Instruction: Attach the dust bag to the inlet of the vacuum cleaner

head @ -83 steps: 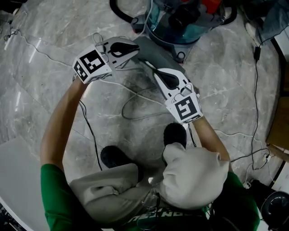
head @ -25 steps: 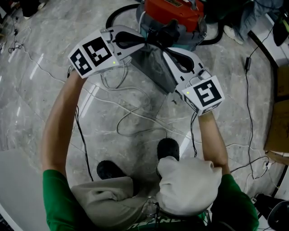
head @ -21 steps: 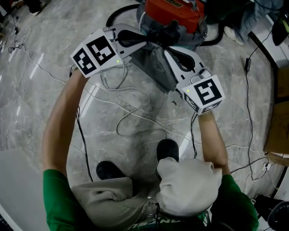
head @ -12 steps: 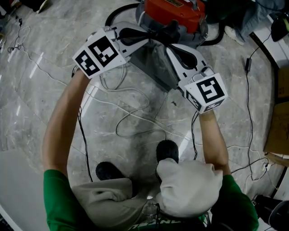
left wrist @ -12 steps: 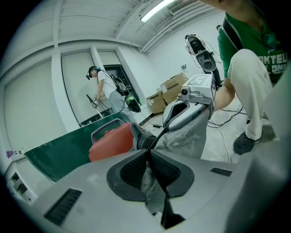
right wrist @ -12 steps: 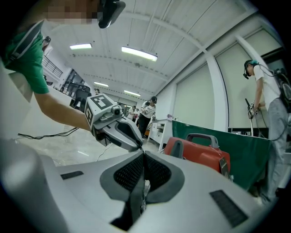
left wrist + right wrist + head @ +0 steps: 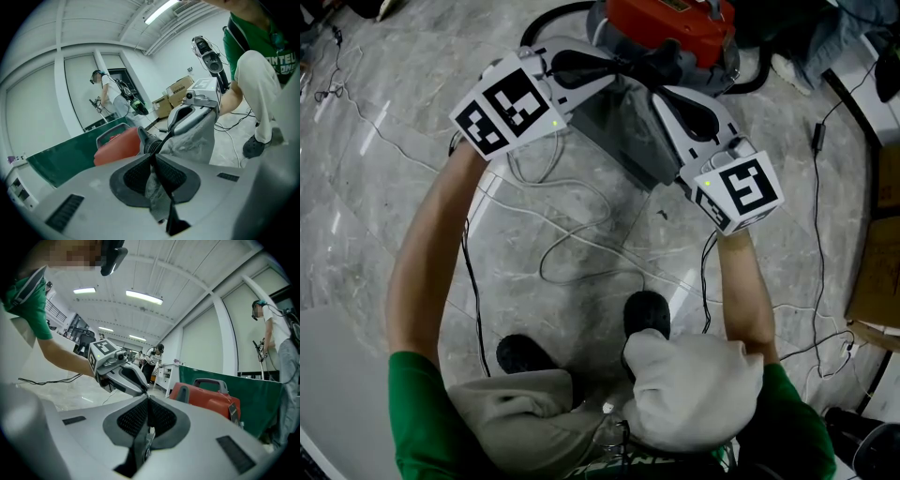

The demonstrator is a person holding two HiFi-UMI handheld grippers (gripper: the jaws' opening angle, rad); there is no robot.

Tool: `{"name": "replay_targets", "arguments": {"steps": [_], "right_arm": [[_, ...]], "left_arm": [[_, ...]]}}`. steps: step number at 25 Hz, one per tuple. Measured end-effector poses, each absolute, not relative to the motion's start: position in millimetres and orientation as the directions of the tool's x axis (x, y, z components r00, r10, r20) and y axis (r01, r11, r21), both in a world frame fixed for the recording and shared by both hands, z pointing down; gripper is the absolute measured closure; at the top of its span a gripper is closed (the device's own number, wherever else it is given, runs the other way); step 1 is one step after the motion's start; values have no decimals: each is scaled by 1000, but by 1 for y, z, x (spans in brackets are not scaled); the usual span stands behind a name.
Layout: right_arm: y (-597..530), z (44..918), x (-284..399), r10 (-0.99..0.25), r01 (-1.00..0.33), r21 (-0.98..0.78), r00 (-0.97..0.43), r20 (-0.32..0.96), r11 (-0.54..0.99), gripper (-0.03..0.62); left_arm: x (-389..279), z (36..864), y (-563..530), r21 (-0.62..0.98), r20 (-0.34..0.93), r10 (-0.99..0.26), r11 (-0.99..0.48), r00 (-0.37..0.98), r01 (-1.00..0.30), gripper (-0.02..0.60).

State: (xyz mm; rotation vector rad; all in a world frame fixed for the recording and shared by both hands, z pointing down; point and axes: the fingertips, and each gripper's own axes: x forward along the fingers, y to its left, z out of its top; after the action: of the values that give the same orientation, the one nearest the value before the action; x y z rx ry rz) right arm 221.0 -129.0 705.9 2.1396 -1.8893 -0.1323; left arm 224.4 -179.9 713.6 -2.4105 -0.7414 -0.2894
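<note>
Two hand-held grippers, left gripper [image 7: 617,77] and right gripper [image 7: 656,92], are each clamped on the top edge of the grey dust bag [image 7: 623,136]. The soft, light cloth likely sags, so edge holds suit it. Both arms reach forward, and the bag hangs just before the red vacuum cleaner [image 7: 670,21].

Floor [image 7: 375,206] is grey marble tile. The vacuum [image 7: 670,19] sits on it up top, with a black hose [image 7: 534,23] curling off beside it. A loose white cable [image 7: 543,268] loops across the middle and a thin black cable [image 7: 474,300] runs down the left. Two black shoes [image 7: 647,314] are planted lower down, and there's cardboard [image 7: 877,272] at the right edge.
</note>
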Motion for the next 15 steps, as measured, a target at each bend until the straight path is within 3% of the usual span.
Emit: {"name": "replay_targets", "arguments": {"steps": [15], "right_arm": [[-129,707,225,-988,-968,234,115,99,-89,579]], "left_arm": [[229,714,-180,-484,356,434,-672,828,561,546]]}}
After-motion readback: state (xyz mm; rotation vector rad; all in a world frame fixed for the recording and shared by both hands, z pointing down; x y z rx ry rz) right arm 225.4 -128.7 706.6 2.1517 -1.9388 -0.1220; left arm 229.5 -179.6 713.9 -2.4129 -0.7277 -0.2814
